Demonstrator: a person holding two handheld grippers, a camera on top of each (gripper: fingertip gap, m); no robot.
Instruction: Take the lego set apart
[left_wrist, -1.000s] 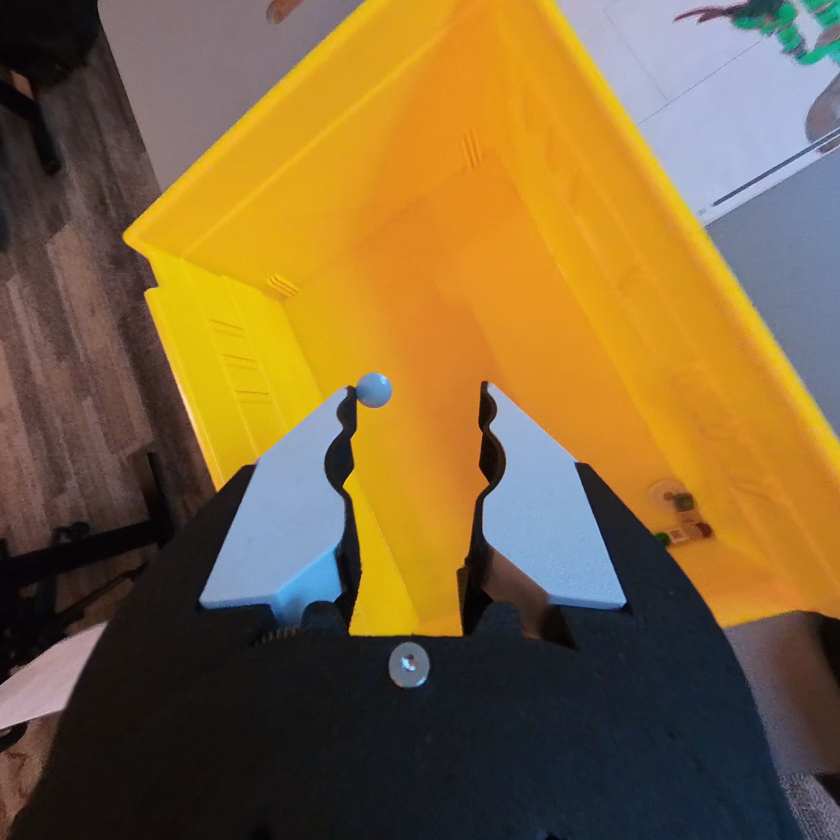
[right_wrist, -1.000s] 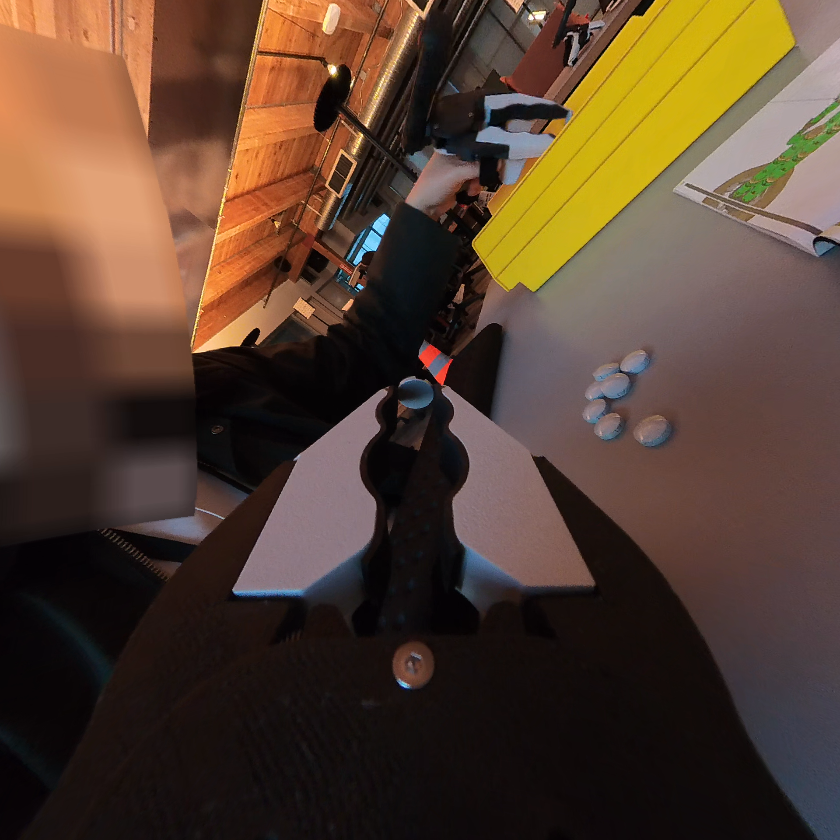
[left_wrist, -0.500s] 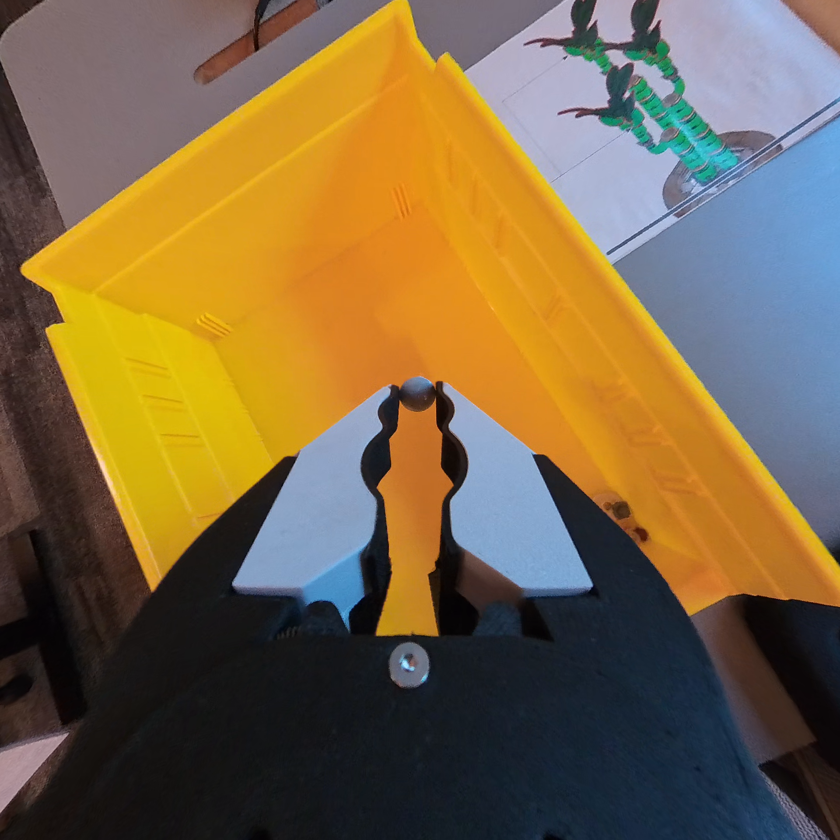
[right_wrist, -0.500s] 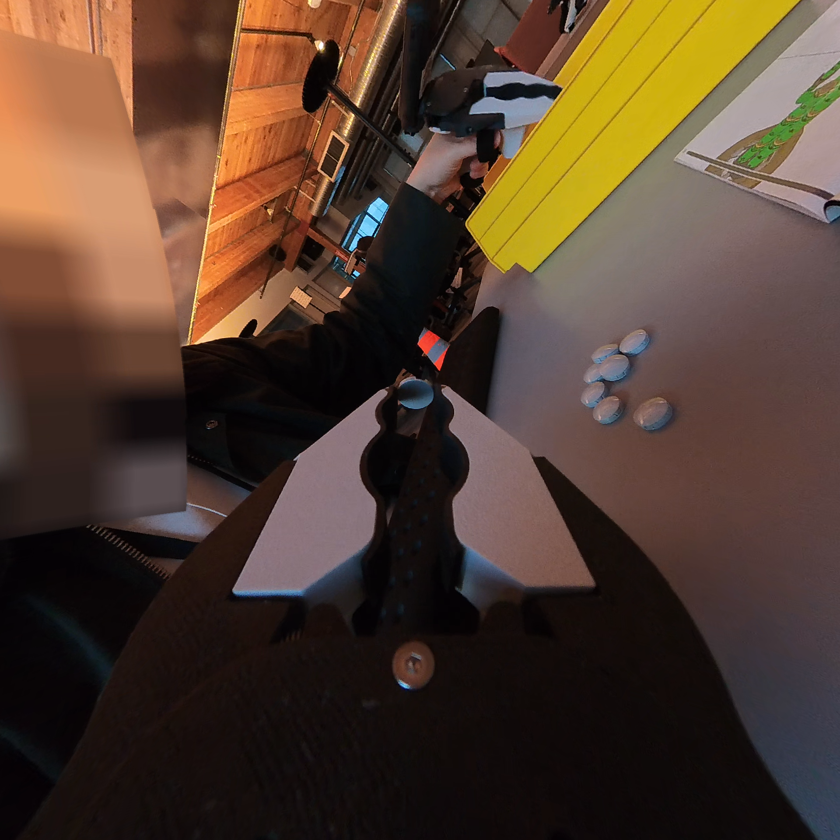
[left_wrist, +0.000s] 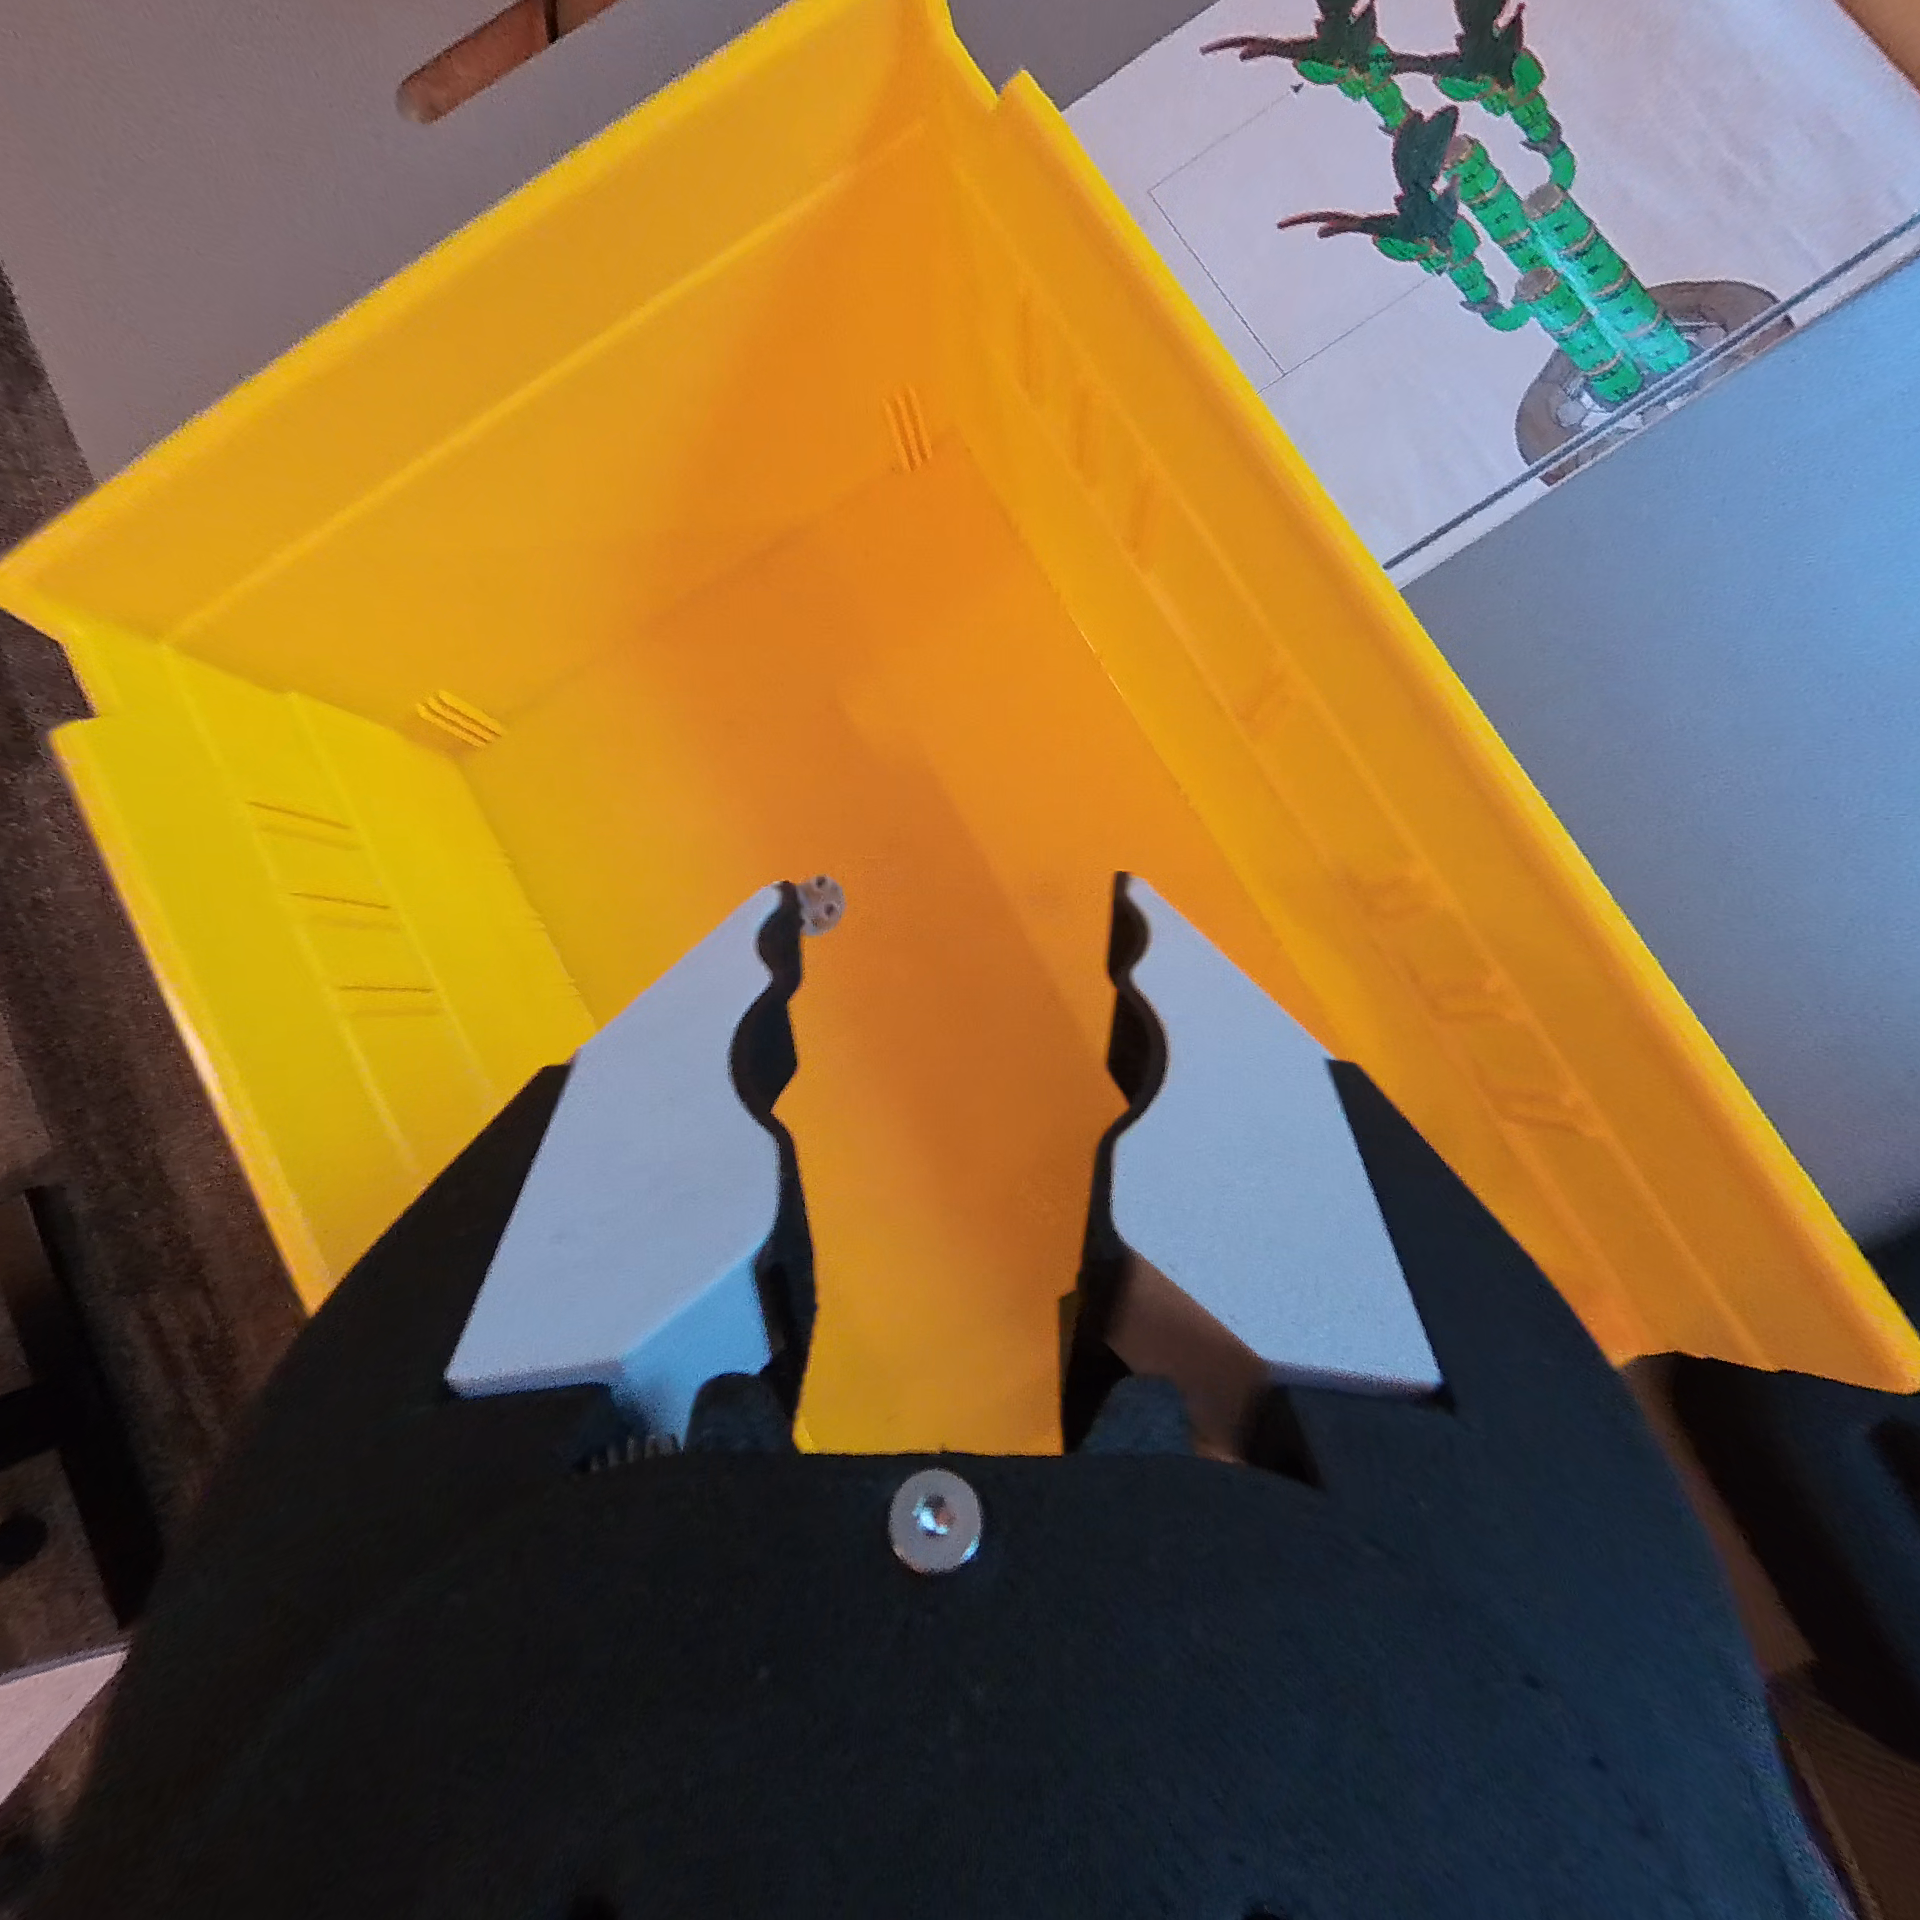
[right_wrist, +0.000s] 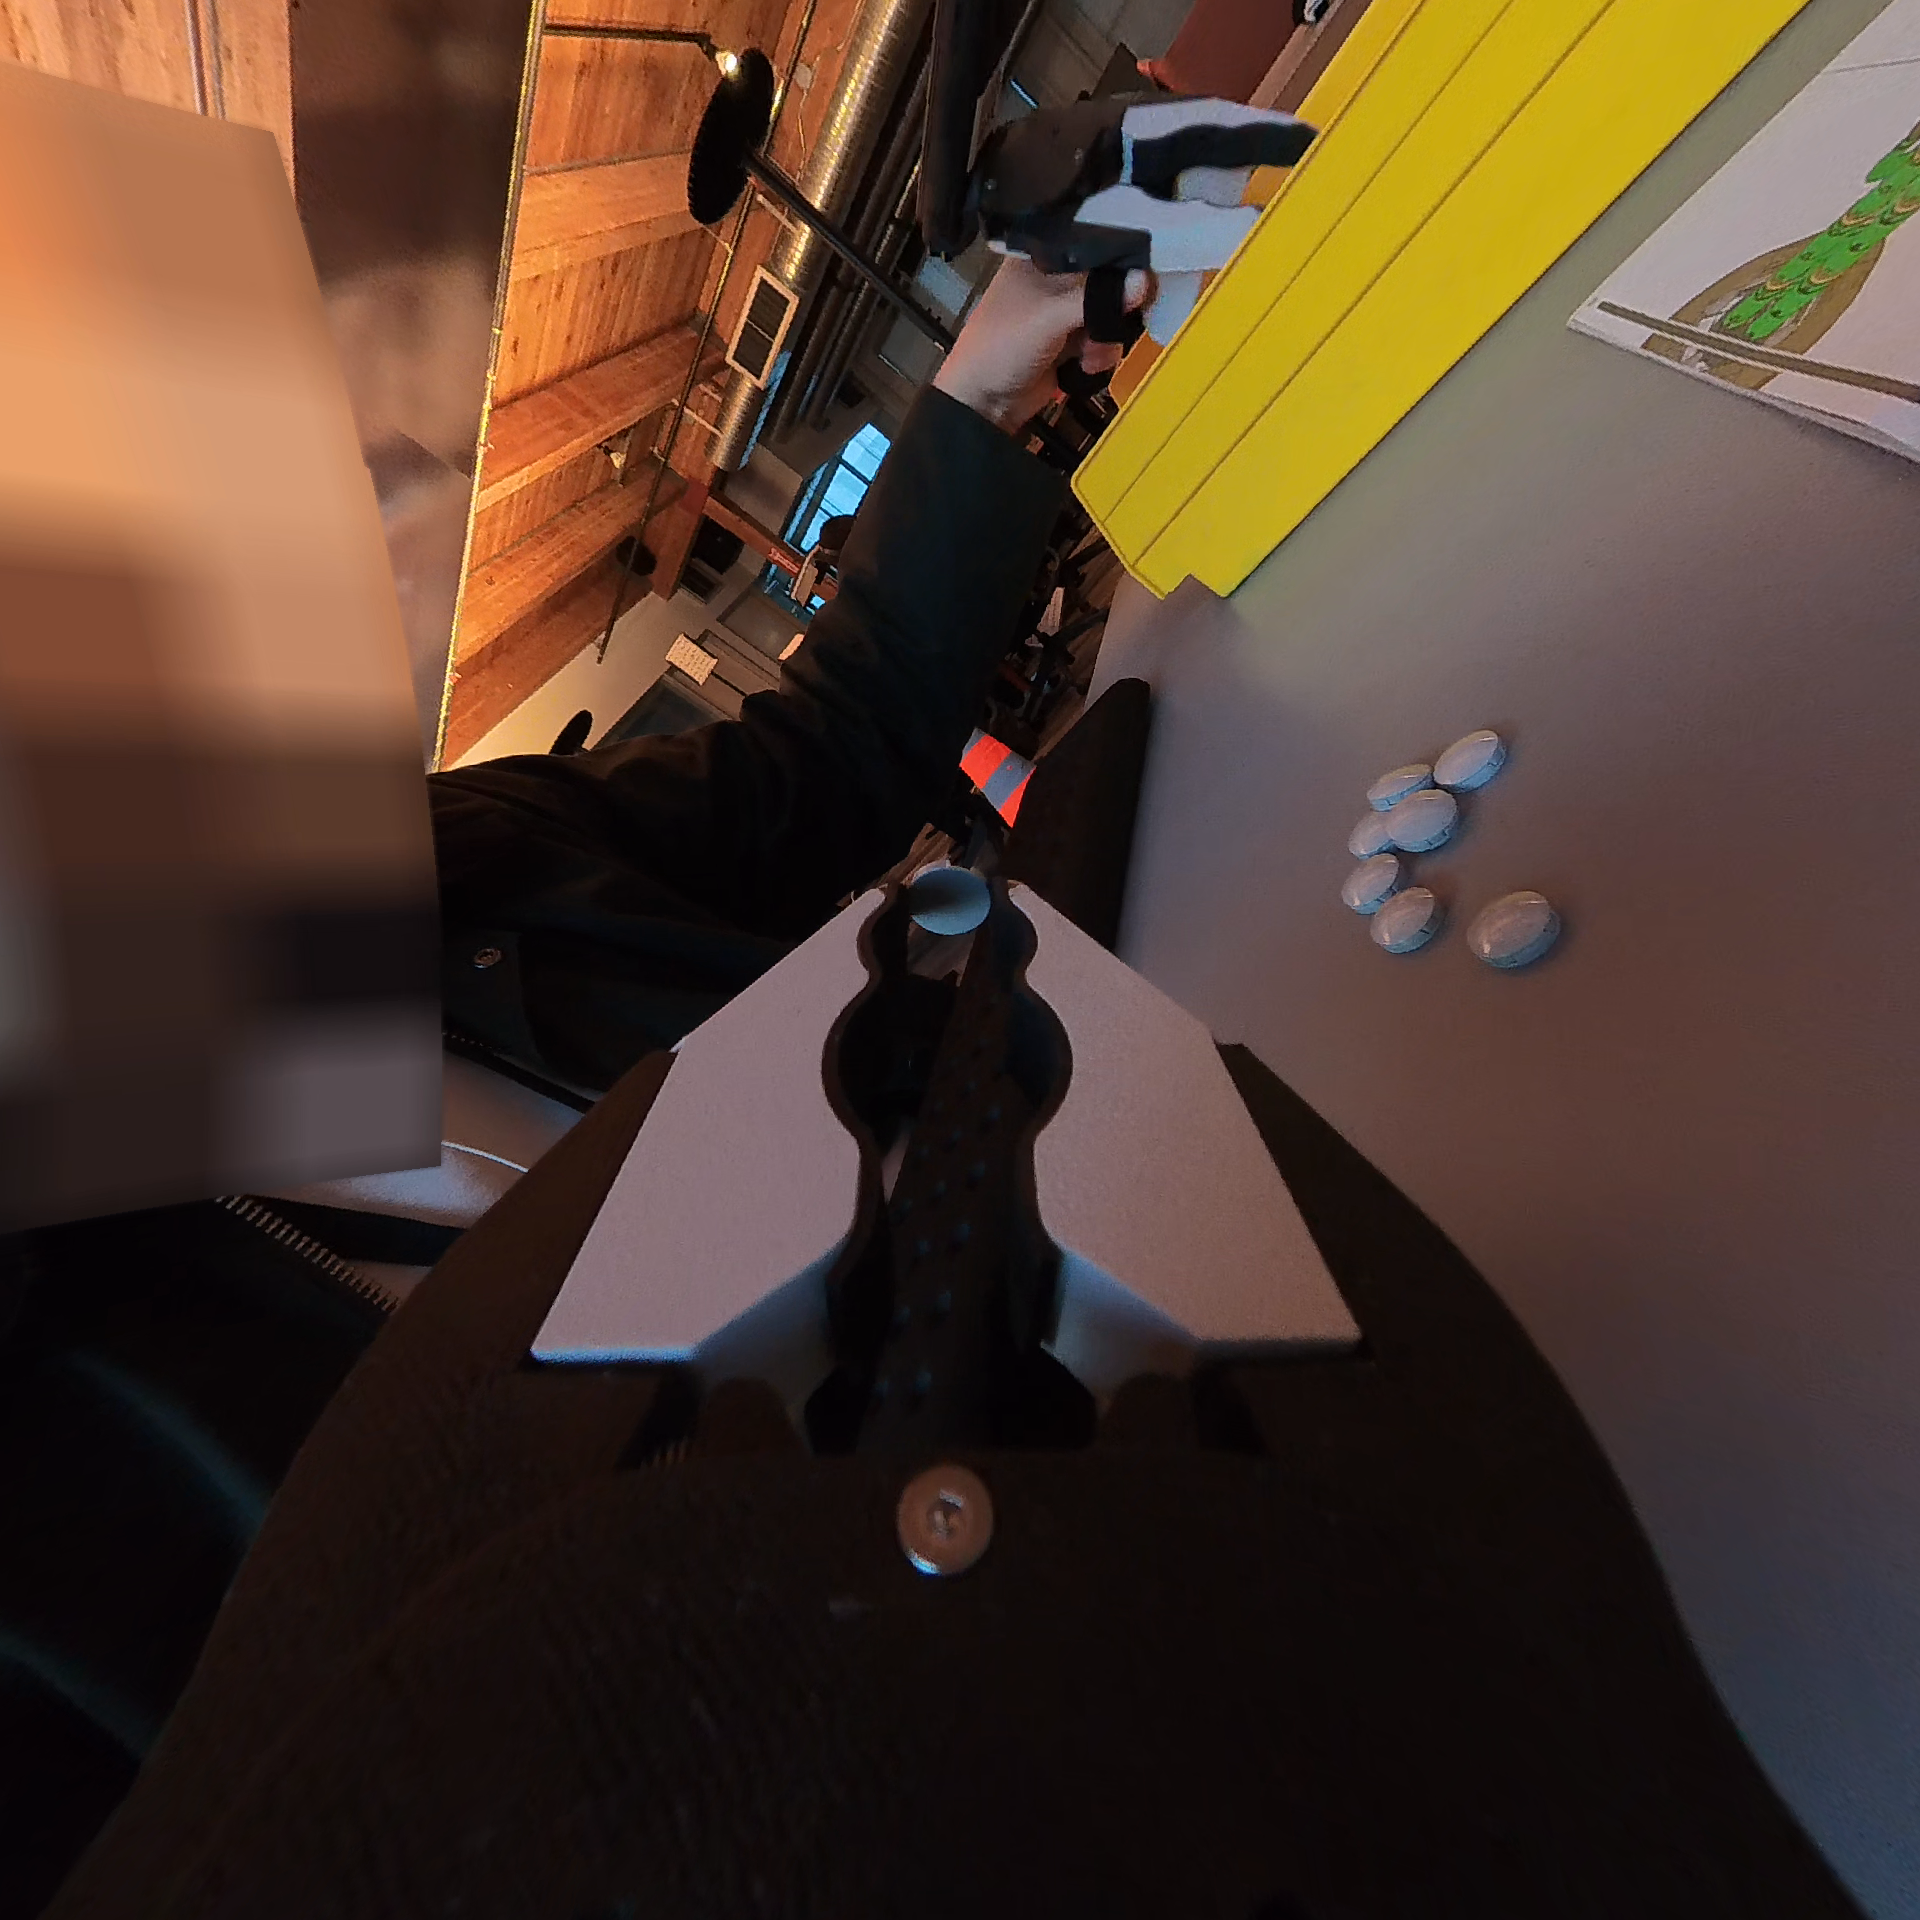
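Observation:
My left gripper (left_wrist: 951, 906) is open above the inside of the yellow bin (left_wrist: 582, 488). A small round grey lego piece (left_wrist: 821, 906) sits against the tip of the left finger, its hollow underside facing me. My right gripper (right_wrist: 948, 891) is shut on a dark studded lego plate (right_wrist: 940, 1195), seen edge-on between the fingers. A round grey piece (right_wrist: 948, 912) is on the plate at the fingertips. The left gripper also shows far off in the right wrist view (right_wrist: 1195, 187), held by a hand over the yellow bin (right_wrist: 1382, 301).
Several loose round grey pieces (right_wrist: 1423, 852) lie on the grey table (right_wrist: 1558, 1247). The building booklet with a green plant picture (left_wrist: 1507, 208) lies beside the bin and also shows in the right wrist view (right_wrist: 1808, 291). A dark sleeve (right_wrist: 831, 748) crosses the left. My right fingertips sit around 40 centimeters from my left ones.
My left gripper shut on the small round piece half a second ago and has opened again. The piece still sits at the left fingertip, now turned underside up. The right gripper stays shut.

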